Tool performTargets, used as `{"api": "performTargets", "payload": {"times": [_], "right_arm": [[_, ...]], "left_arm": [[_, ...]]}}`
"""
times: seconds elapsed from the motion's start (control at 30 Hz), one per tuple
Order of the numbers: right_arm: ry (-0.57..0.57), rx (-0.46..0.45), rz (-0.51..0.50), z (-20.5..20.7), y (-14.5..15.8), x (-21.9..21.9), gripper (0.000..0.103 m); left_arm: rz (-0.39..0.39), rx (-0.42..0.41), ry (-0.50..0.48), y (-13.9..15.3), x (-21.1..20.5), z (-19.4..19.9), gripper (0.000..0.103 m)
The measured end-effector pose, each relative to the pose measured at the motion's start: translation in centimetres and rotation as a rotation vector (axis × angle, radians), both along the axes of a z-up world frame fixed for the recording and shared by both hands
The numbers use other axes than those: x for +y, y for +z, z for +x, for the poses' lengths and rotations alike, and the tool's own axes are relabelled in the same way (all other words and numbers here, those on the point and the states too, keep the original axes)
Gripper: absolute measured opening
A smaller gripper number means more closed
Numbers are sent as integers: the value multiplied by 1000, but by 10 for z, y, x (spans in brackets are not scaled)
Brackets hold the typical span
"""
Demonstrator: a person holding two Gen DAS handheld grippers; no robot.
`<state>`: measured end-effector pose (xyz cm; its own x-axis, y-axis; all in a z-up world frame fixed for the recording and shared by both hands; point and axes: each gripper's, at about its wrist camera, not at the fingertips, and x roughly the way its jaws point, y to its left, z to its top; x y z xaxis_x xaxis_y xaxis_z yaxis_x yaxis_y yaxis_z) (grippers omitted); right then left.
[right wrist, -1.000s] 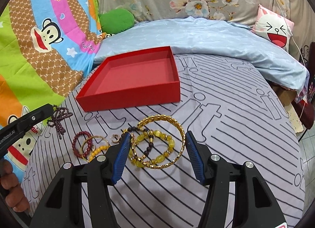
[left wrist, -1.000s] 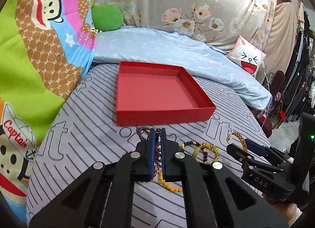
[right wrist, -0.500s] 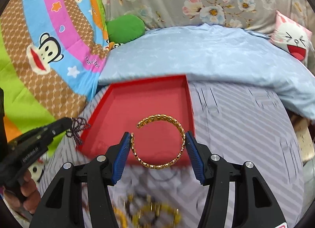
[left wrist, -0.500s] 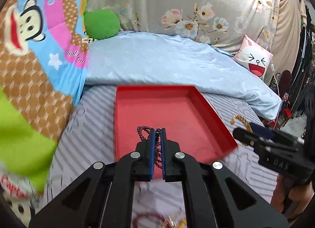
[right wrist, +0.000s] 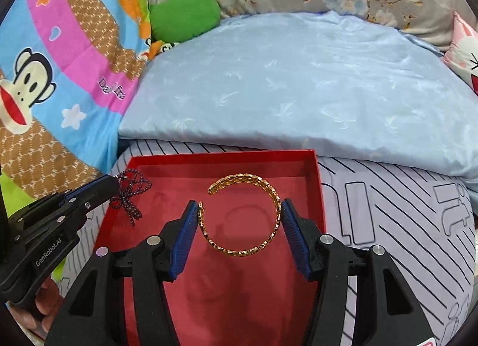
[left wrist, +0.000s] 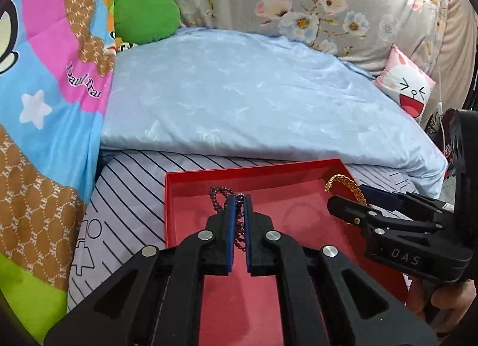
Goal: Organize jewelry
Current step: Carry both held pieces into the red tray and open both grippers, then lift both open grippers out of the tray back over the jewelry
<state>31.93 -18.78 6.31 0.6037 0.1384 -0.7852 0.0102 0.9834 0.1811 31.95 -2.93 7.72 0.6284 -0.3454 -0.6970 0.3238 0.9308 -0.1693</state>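
both bracelets now over red tray [right wrist: 316, 184]; gold bangle [right wrist: 242, 217] between right hand-held gripper [right wrist: 239, 220].

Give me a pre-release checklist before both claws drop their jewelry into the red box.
1. Left claw shut on bead chain: ok.
2. Right claw shut on gold bangle: ok.
3. Bangle over the red box: ok.
4. Bead chain over the box: ok, though near its left wall.
5. Box floor below bare: ok.
6. Height above the floor: cannot tell.
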Motion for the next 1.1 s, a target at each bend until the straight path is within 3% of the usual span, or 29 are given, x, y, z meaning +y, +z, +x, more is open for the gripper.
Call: {"api": "performTargets", "payload": {"times": [0.23, 0.4, 0.47, 0.53, 0.6, 0.93, 1.1], "right_arm": [[-5, 76, -20, 25, -21, 1, 55], [-17, 114, -32, 34, -32, 0, 55], [-21, 117, -37, 33, -34, 0, 56], [-23, 106, -38, 32, -33, 0, 58], [-31, 89, -49, 29, -31, 0, 65], [-59, 9, -76, 11, -20, 0, 66], [-66, -68, -85, -10, 5, 1, 66]], "left_arm": [[48, 32, -6, -19, -6, 16, 5], [43, 53, 8, -23, -3, 23, 6], [43, 51, 22, -22, -1, 24, 13], [49, 45, 31, -22, 0, 24, 37], [58, 27, 43, -19, 1, 22, 46], [54, 25, 63, -16, 3, 19, 49], [63, -12, 78, 0, 6, 0, 50]]}}
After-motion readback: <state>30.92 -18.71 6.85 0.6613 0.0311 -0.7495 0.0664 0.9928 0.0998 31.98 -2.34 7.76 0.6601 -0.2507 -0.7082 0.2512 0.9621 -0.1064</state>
